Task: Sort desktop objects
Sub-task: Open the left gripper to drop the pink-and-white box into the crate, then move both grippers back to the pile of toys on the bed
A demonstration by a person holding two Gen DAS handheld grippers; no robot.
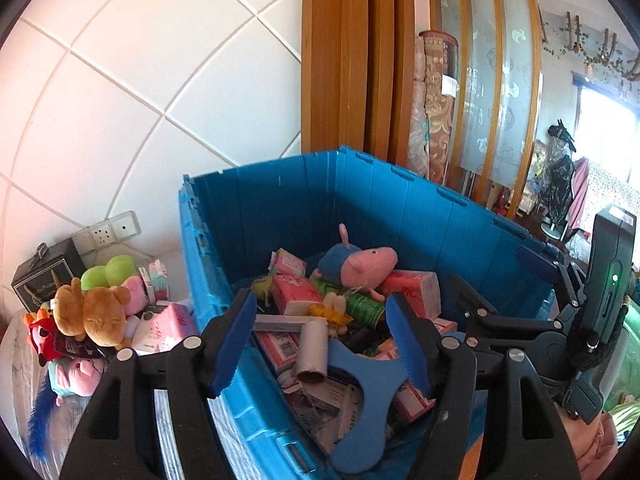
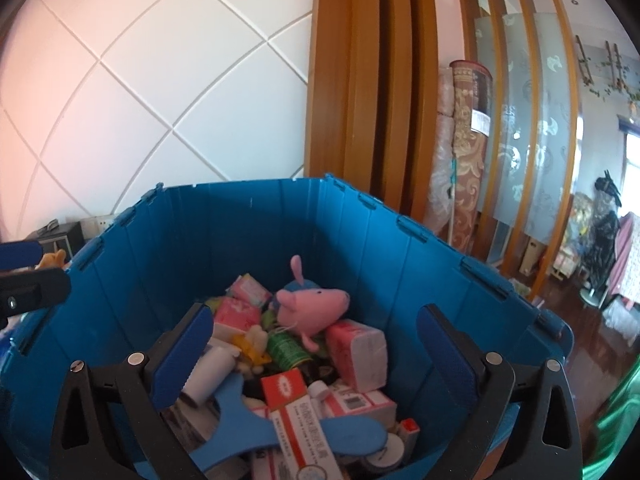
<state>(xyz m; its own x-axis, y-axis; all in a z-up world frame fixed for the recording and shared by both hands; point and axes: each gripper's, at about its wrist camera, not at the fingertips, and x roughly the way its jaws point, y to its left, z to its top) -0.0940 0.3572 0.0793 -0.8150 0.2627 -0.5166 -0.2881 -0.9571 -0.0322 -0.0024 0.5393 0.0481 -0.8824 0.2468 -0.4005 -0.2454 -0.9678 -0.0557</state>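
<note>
One blue crate (image 1: 420, 216), one pink pig plush (image 2: 310, 310), one green can (image 2: 286, 348), two claws.

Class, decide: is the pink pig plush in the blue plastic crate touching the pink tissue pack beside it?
Touching. In the right wrist view the pink pig plush lies against the pink tissue pack's top edge, with no gap visible.

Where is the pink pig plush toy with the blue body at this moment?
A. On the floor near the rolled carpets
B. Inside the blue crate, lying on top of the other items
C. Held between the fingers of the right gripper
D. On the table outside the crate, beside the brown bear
B: the pink pig plush toy lies on the tissue packs inside the blue crate, and no gripper touches it.
</note>
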